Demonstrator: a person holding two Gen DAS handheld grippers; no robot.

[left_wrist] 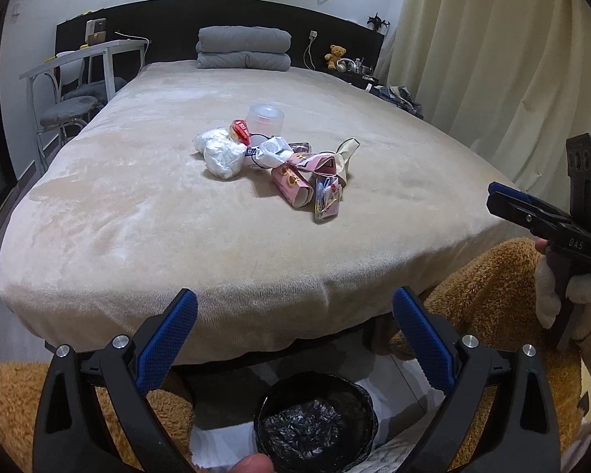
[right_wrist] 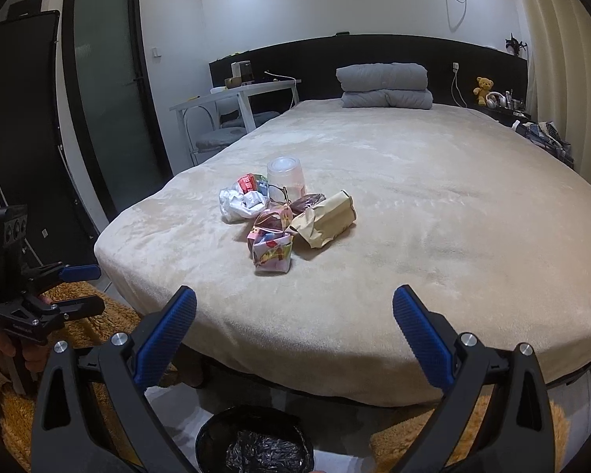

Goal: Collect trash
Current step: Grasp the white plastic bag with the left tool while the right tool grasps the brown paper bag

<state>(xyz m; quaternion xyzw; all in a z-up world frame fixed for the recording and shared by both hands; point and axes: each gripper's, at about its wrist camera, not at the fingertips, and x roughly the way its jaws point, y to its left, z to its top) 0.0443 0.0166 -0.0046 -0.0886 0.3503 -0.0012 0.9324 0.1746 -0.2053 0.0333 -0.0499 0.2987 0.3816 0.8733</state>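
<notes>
A heap of trash lies mid-bed: a crumpled white plastic bag (left_wrist: 220, 153) (right_wrist: 240, 203), a red wrapper (left_wrist: 240, 132), an upturned clear plastic cup (left_wrist: 266, 118) (right_wrist: 285, 175), pink printed wrappers (left_wrist: 291, 181) (right_wrist: 272, 250) and a brown paper bag (left_wrist: 344, 155) (right_wrist: 327, 218). On the floor at the bed's foot stands a bin with a black liner (left_wrist: 315, 418) (right_wrist: 256, 445). My left gripper (left_wrist: 295, 307) (right_wrist: 86, 289) hovers open over the bed's near edge, above the bin. My right gripper (right_wrist: 295, 307) (left_wrist: 492, 197) is open too, level with it on the right. Both hold nothing.
The bed's beige blanket (left_wrist: 138, 216) covers most of the view, with a folded grey quilt (left_wrist: 243, 47) at the headboard. A white desk and stools (left_wrist: 78, 79) stand left, curtains (left_wrist: 492, 59) right. Brown fluffy fabric (left_wrist: 484, 295) flanks the bin.
</notes>
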